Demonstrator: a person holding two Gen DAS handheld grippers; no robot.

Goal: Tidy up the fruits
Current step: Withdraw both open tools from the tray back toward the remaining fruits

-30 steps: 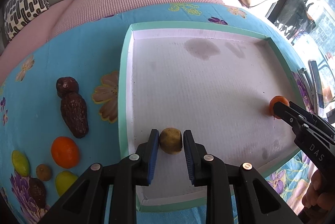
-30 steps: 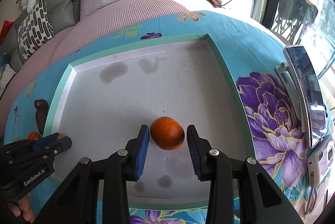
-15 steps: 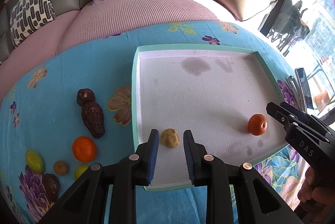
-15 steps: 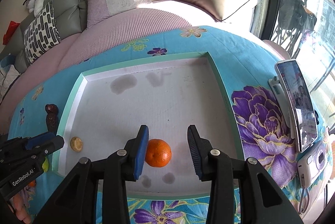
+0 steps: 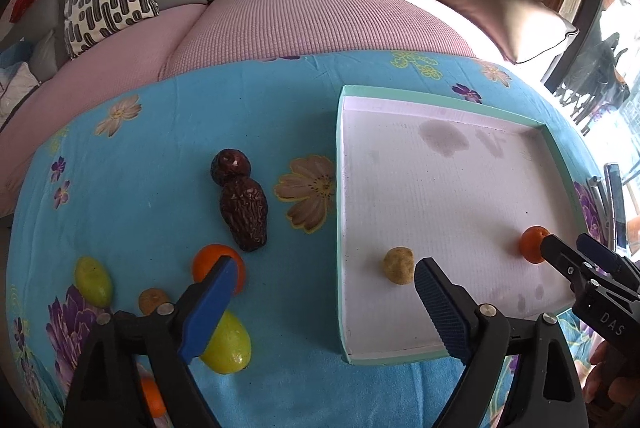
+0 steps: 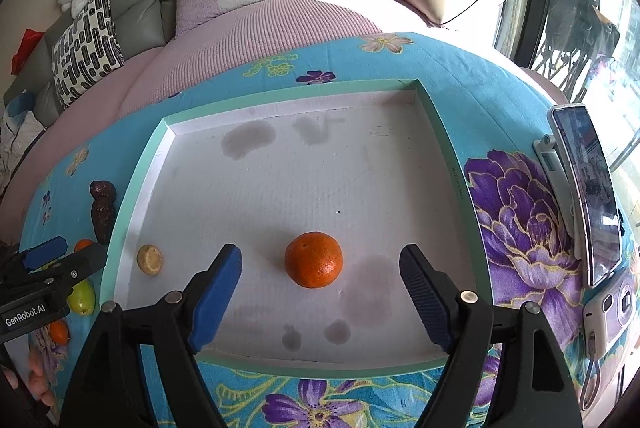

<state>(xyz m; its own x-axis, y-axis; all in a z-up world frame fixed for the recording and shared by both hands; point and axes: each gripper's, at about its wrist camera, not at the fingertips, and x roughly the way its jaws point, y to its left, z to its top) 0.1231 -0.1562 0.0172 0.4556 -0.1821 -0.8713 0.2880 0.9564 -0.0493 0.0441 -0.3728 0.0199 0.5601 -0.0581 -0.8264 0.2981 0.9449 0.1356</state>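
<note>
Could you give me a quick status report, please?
Left gripper and right gripper open, empty. Orange and tan fruit in tray. Nothing blocking.

I'm seeing my left gripper (image 5: 320,288): black plastic arms, blue ribbed pads (image 5: 438,308), silver screws, "GenRobot.AI" lettering. My right gripper (image 6: 320,276) matches, marked "DAS".

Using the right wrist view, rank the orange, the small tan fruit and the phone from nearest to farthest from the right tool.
1. Orange: in the tray, straight ahead of the right tool.
2. Small tan fruit: at the tray's left edge.
3. Phone: outside the tray, far right.
</note>
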